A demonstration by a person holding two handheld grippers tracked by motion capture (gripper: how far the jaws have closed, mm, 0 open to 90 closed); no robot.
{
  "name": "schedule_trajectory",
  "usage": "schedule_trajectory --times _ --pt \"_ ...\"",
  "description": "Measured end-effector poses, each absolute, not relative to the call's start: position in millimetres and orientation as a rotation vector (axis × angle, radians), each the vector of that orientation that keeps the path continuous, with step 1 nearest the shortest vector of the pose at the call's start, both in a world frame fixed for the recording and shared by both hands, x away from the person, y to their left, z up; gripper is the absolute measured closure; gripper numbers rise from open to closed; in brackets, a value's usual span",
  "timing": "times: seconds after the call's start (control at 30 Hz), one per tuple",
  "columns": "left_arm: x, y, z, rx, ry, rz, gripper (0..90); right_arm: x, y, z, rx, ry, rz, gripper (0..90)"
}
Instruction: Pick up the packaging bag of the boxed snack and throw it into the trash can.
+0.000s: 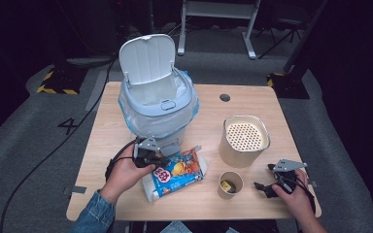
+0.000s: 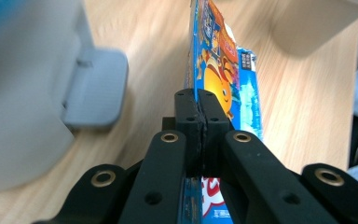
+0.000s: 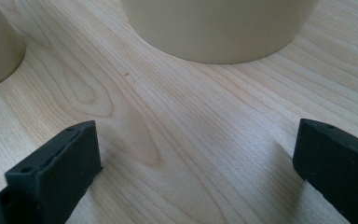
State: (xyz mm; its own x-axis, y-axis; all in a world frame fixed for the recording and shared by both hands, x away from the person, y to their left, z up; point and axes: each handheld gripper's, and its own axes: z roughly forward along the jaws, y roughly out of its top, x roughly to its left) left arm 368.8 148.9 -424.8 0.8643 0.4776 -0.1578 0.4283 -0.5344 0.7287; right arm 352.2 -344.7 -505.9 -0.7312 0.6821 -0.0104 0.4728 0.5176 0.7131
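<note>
A blue snack packet (image 1: 179,172) with an orange cartoon print lies on the wooden table (image 1: 252,97), in front of the bin. My left gripper (image 1: 164,158) is shut on the packet's near edge; in the left gripper view the two pads meet on the thin packet (image 2: 221,65), with the gripper (image 2: 198,100) pinching it edge-on. My right gripper (image 1: 265,177) rests low at the table's right front with its jaws wide apart. In the right gripper view that gripper (image 3: 196,158) has bare wood between its fingers.
A pale grey bin (image 1: 158,104) with a plastic liner and raised lid (image 1: 147,58) stands behind the packet, close at left (image 2: 23,93). A tall beige canister (image 1: 244,141) with a perforated top and a small paper cup (image 1: 230,184) stand left of my right gripper.
</note>
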Motion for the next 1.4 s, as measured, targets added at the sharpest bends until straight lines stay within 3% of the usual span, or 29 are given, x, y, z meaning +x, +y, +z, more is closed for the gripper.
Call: schedule_trajectory --times 0.5,1.4 --pt "364 174 -375 1.899 0.629 0.230 89.1 352 -345 -506 0.975 2.469 1.029 0.9" --pt "357 201 -298 1.688 0.605 0.402 89.0 351 -344 -506 0.984 2.462 1.026 0.9"
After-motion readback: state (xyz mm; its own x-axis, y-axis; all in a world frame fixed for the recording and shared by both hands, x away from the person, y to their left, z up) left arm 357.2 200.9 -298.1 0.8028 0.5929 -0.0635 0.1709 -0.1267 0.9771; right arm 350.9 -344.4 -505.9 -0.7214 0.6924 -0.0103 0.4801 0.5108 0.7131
